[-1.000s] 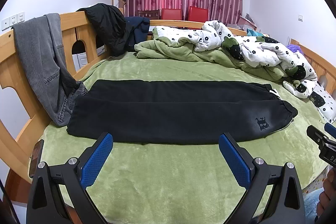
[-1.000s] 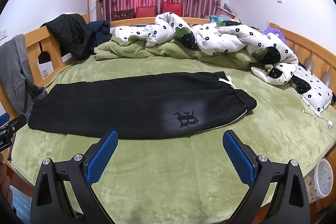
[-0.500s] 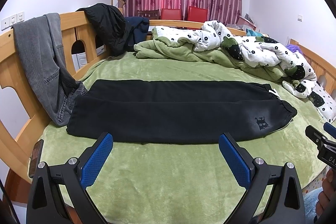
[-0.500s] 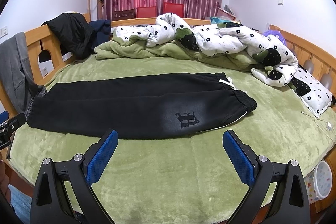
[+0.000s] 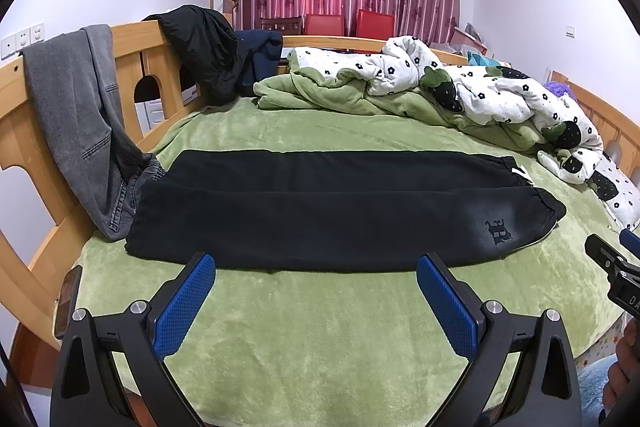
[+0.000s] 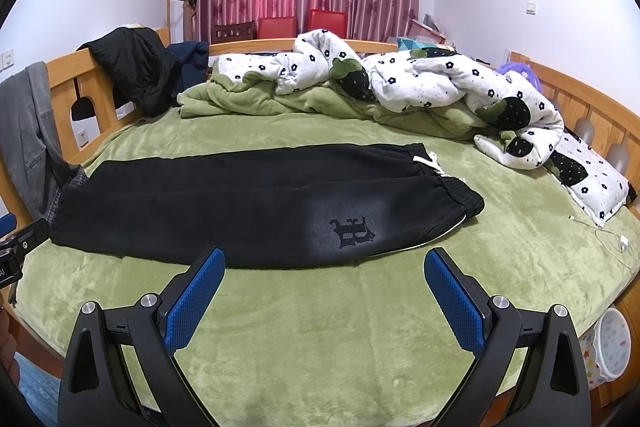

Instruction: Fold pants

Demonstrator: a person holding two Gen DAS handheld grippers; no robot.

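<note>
1. Black pants (image 5: 328,211) lie flat across the green blanket (image 5: 320,327) on the bed, one leg folded over the other, the waistband to the right and the cuffs to the left.
2. Near the waistband a dark gothic logo (image 6: 352,231) shows on the upper leg, and a white drawstring (image 6: 430,163) lies at the far edge of the waist.
3. The left gripper (image 5: 316,293) hangs over bare blanket just short of the pants' near edge, its blue pads (image 5: 184,303) spread wide and gripping nothing.
4. The right gripper (image 6: 324,293) is likewise spread wide and empty, near the logo end.
5. Grey jeans (image 5: 80,115) drape over the wooden bed frame (image 5: 132,39), their lower end touching the pants' cuffs.
6. A flowered duvet (image 6: 420,83) is bunched along the far side.
</note>
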